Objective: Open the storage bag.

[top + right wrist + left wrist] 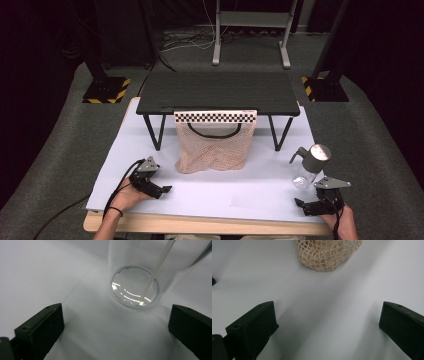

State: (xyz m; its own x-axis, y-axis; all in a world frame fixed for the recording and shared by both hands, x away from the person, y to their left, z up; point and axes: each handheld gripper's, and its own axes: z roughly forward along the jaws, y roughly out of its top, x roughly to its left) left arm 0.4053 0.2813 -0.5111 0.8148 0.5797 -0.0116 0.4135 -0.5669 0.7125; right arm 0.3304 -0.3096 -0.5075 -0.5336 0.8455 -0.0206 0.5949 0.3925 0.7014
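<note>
A beige mesh bag [214, 146] with a black handle hangs from the front edge of a small black table [218, 92] and slumps onto the white board [220, 190]. A clear pump bottle [310, 167] with a silver head stands at the board's right. My left gripper [159, 191] rests open at the board's front left; its view shows the bag's bottom [327, 255] ahead, beyond the jaws. My right gripper [303, 206] rests open at the front right, just short of the bottle. The bottle's clear base [135, 286] and dip tube [156, 270] stand ahead of its jaws.
A checkered strip [215, 116] runs along the black table's front edge above the bag. Black stands with yellow-striped bases [106, 90] flank the table on the grey floor. A metal frame [250, 30] stands behind.
</note>
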